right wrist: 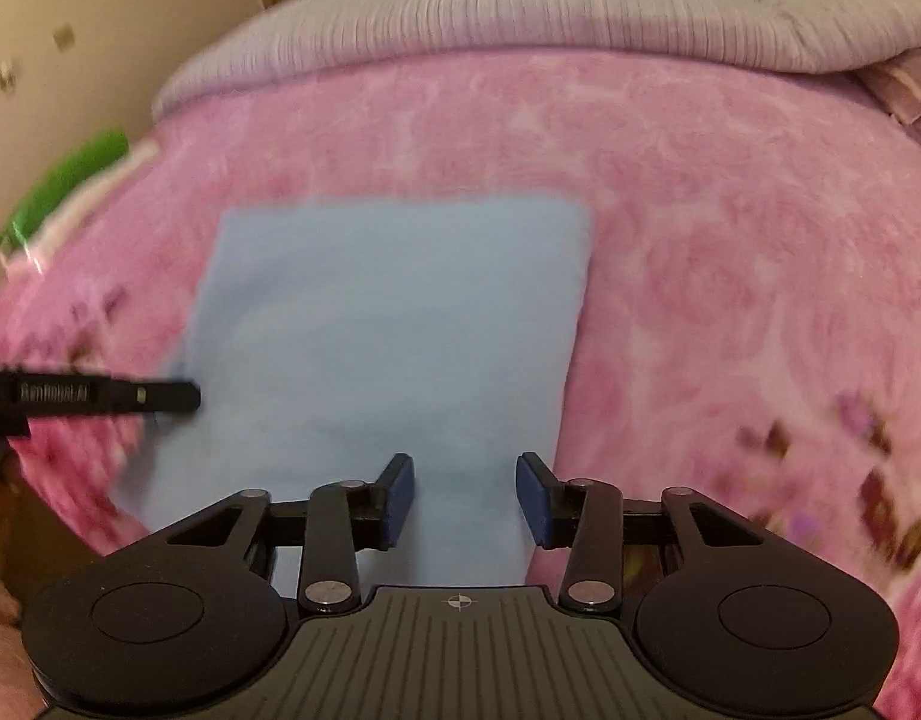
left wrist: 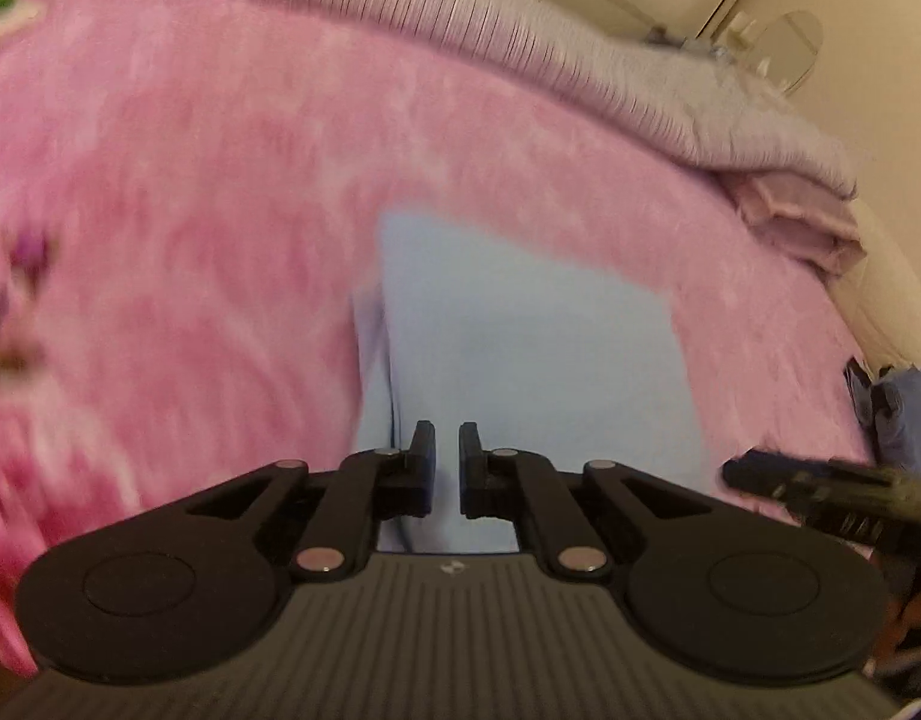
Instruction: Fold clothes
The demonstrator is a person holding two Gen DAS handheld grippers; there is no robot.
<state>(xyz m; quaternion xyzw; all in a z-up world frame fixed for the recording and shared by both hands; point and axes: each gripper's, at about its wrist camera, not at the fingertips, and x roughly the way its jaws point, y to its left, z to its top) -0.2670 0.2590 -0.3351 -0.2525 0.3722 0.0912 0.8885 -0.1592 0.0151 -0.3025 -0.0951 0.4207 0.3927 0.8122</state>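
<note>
Blue cloth (right wrist: 394, 324) beneath unclosed right hand-held gripper (right wrist: 465, 498)

Smooth matt blue cloth (right wrist: 394, 324), fuzzy pink fleece blanket (right wrist: 700, 240), ribbed grey knit (right wrist: 460, 18)

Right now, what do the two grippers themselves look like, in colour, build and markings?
Both are matte black linkage frames with round pivot discs, silver rivets and a ribbed grey base bearing a small crosshair mark. The left gripper and the right gripper carry dark blue pads on their fingers. White lettering runs along the left gripper's side in the right wrist view; blur makes it uncertain.
</note>
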